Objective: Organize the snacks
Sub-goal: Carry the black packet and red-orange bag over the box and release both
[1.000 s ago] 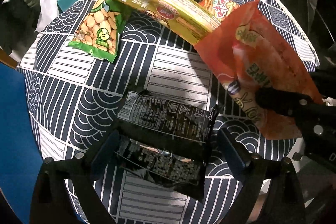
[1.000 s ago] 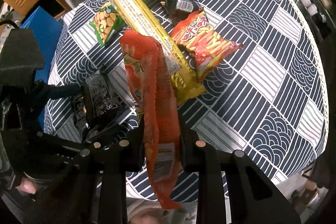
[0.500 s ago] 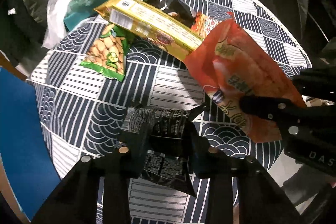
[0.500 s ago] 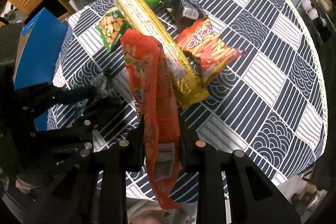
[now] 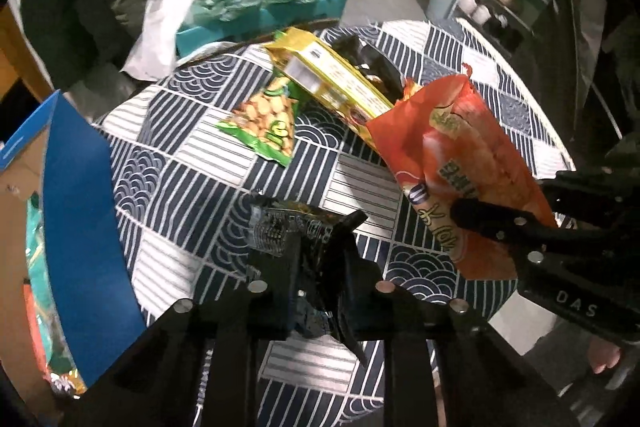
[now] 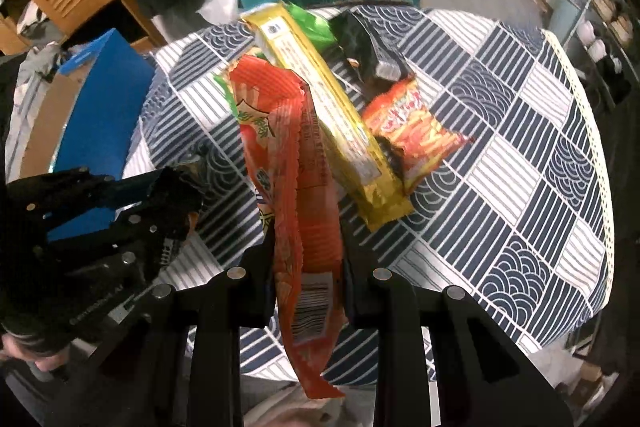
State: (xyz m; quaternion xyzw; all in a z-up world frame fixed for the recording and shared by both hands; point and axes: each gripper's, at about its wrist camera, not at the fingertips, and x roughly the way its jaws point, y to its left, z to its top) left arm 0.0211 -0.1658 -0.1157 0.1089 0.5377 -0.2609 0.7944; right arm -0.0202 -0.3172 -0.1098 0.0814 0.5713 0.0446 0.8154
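Black and crinkled, the small snack packet [image 5: 296, 243] is pinched in the closed jaws of the left gripper [image 5: 320, 291], its glossy film buckled and lifted clear of the tablecloth [image 5: 192, 163], white print showing on its upper face. To its right, the right gripper [image 6: 306, 291] is clamped on a long orange snack bag [image 6: 288, 163]; the bag hangs edge-on between the pads, ribbed seal at its far end and a barcode near its lower end. Farther out on the navy-and-white patterned cloth lie a green bag of beans [image 5: 266, 119], a long yellow packet [image 6: 328, 119] lying diagonally, a small red-orange bag of sticks [image 6: 412, 131] just right of it, and a black pouch [image 6: 372, 55] beyond. At the near left stands an open blue carton [image 5: 80, 211].
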